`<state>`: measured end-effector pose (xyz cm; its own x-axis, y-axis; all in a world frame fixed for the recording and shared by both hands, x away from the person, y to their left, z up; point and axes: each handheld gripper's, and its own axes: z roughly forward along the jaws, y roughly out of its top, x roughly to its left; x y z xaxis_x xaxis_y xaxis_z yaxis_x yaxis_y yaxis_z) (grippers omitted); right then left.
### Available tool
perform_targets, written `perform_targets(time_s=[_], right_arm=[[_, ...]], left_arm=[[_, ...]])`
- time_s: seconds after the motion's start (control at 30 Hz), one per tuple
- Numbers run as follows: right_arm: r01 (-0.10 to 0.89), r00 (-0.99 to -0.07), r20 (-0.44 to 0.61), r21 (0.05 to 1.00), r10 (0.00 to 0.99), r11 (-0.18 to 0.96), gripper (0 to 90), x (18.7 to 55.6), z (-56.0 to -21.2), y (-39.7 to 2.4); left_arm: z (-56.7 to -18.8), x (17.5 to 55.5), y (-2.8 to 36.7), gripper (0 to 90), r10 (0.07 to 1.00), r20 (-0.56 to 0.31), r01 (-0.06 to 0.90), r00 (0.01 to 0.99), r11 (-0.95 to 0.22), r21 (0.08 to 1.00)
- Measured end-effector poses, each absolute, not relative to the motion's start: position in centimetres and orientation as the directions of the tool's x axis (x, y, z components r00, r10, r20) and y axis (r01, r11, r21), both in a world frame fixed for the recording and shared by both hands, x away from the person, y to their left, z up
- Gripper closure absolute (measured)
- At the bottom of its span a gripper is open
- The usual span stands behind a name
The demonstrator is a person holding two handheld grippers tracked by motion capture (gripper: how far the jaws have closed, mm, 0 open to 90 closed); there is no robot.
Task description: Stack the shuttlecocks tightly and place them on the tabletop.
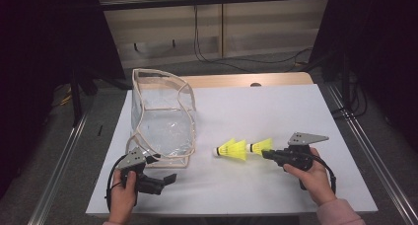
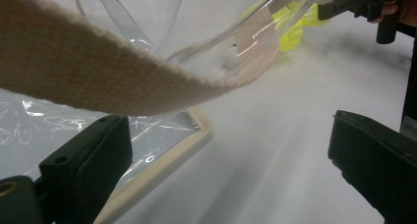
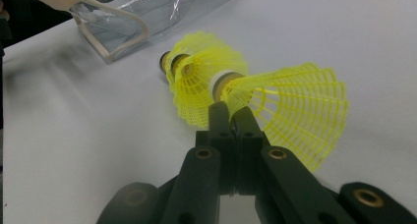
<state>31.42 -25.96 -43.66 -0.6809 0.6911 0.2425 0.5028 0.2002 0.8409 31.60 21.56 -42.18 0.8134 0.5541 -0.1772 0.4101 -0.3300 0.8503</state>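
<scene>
While the right gripper (image 1: 266, 154) is clenched on the skirt edge of the nearest yellow shuttlecock (image 1: 260, 146), the left gripper (image 1: 169, 178) is held released near the counter's (image 1: 276, 106) front edge, nothing grasped. Between them bare counter is left. Two more shuttlecocks (image 1: 233, 149) lie beyond, just beside the clear bag (image 1: 160, 119).

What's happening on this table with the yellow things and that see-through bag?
A person works with a hand-held gripper in each hand. The right hand-held gripper is shut on the skirt of a yellow shuttlecock; more yellow shuttlecocks lie nested on the white table. The left hand-held gripper, jaws open, sits at the clear bag, whose beige strap hangs just above it.
</scene>
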Motion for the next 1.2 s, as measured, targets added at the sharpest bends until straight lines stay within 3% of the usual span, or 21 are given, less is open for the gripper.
perform_targets(time_s=[1.2], right_arm=[[0.5,-0.692,0.242,0.841,0.68,0.209,89.5,31.6,-43.8,-24.8]], left_arm=[[-42.2,31.6,21.5,2.8,0.553,-0.181,0.412,0.813,-0.329,0.85]])
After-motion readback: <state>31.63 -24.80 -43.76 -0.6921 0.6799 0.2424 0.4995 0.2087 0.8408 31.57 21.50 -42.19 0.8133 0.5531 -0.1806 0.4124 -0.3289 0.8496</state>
